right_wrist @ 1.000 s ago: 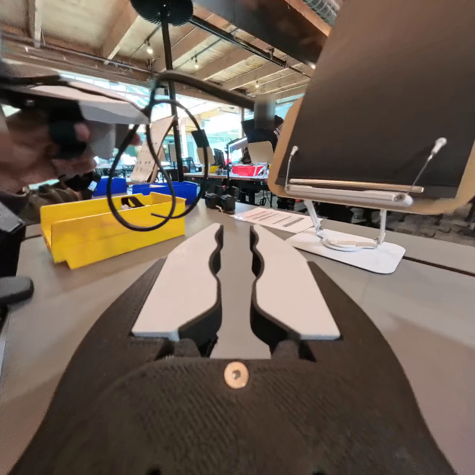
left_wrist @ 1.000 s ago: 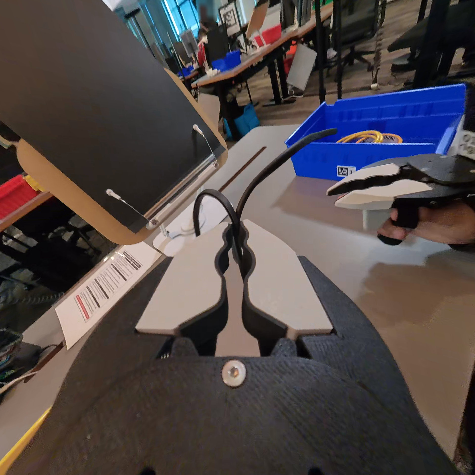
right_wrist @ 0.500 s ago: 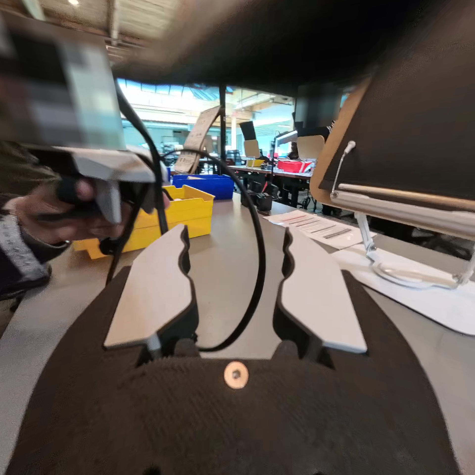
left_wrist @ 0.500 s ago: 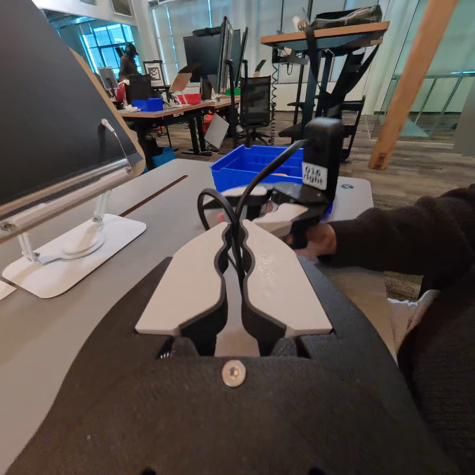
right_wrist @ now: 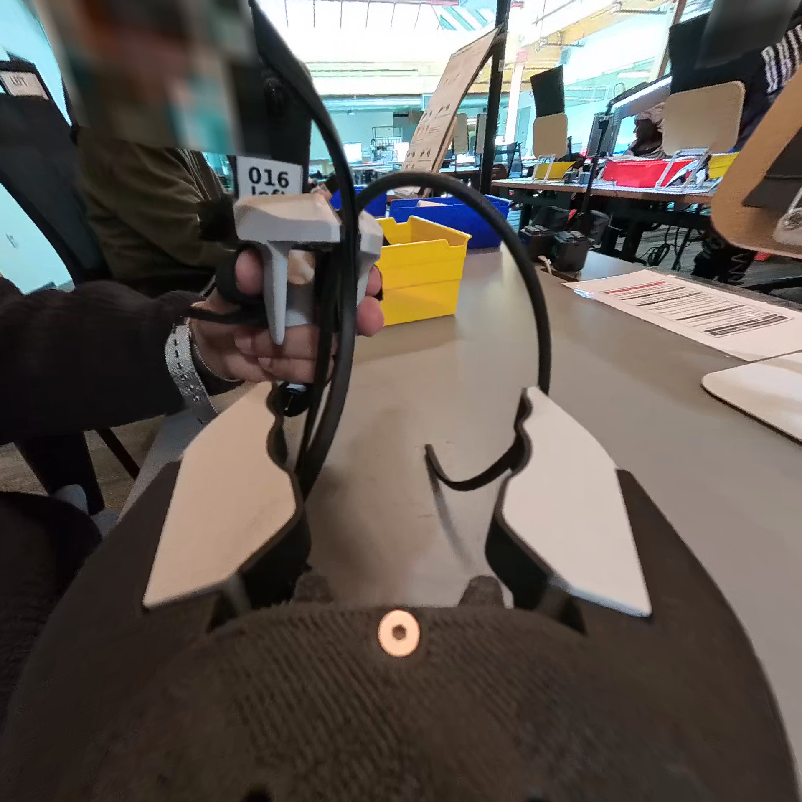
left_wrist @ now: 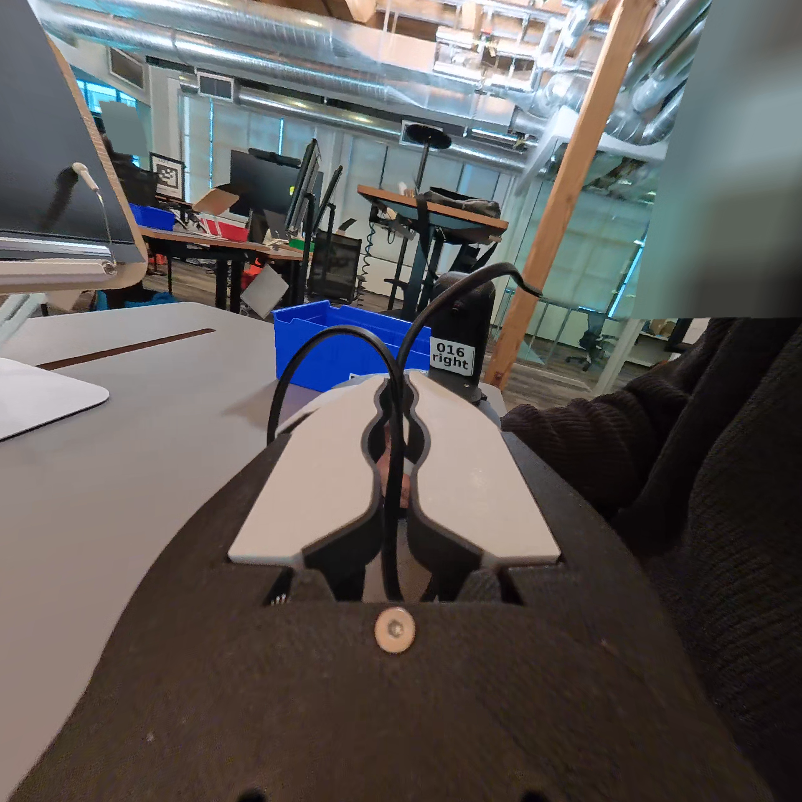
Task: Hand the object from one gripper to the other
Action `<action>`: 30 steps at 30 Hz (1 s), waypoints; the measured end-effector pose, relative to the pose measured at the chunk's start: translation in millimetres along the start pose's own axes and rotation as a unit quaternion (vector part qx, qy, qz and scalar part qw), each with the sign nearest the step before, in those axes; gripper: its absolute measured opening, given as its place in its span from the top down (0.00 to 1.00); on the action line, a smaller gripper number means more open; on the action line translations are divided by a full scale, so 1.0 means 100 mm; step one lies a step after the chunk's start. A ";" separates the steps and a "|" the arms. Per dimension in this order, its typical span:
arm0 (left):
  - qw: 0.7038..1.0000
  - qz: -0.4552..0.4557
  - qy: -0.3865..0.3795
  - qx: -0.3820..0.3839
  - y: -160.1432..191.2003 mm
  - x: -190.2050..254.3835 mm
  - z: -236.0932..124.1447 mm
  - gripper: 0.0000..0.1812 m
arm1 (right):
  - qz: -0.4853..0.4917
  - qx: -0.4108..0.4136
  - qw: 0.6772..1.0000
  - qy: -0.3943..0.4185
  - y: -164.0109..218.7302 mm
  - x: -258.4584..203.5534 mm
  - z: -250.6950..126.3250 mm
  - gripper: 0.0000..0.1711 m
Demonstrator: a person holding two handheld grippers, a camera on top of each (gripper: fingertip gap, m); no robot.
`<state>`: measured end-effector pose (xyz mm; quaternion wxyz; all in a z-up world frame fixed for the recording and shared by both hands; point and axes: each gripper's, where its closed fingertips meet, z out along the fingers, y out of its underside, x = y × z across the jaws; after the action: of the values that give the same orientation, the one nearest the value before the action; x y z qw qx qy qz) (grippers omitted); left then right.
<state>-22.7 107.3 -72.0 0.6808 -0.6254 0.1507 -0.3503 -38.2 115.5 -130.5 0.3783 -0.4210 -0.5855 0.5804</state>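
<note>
A thin black cable tie (left_wrist: 334, 332) is bent into a loop. My left gripper (left_wrist: 396, 384) is shut on it near where the loop crosses. The loop and the free tail stick out ahead of the fingertips. The right gripper's black body (left_wrist: 466, 312) shows just behind, its fingers mostly hidden. In the right wrist view my right gripper (right_wrist: 397, 395) is wide open above the table. The cable tie's loop (right_wrist: 434, 175) arcs between the right gripper's fingers, and its curled end rests against the inner side of the right finger (right_wrist: 564, 490). The left gripper (right_wrist: 349, 230) holds the tie just ahead and to the left.
A blue bin (left_wrist: 343, 343) stands on the grey table behind the grippers. A yellow bin (right_wrist: 421, 269) sits near the table's far left edge. A printed sheet (right_wrist: 694, 304) and a white stand base (right_wrist: 764, 390) lie to the right. The person's dark sleeve (left_wrist: 607, 442) is close on the right. Across from one pair of fingers to the other is roughly 6 cm.
The two grippers have come together. My right gripper has opened wide, and the loop now lies between its fingers. My left gripper has kept its hold and tilted upward.
</note>
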 end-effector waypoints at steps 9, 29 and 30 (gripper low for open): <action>0.999 -0.025 0.038 -0.011 0.07 0.08 0.02 0.97 | 0.052 0.062 0.997 -0.009 -0.21 0.06 -0.12 0.43; 0.998 -0.050 0.012 0.023 0.04 -0.03 -0.01 0.97 | 0.052 -0.019 0.997 -0.057 0.02 -0.17 -0.04 0.80; 0.998 -0.050 0.011 0.025 0.04 -0.03 0.00 0.97 | 0.052 -0.021 0.997 -0.057 0.02 -0.17 -0.05 0.86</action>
<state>-23.9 109.2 -76.7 0.6757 -0.6113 0.1180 -0.3948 -27.5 101.7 -131.6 0.3048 -0.4253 -0.5955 0.6096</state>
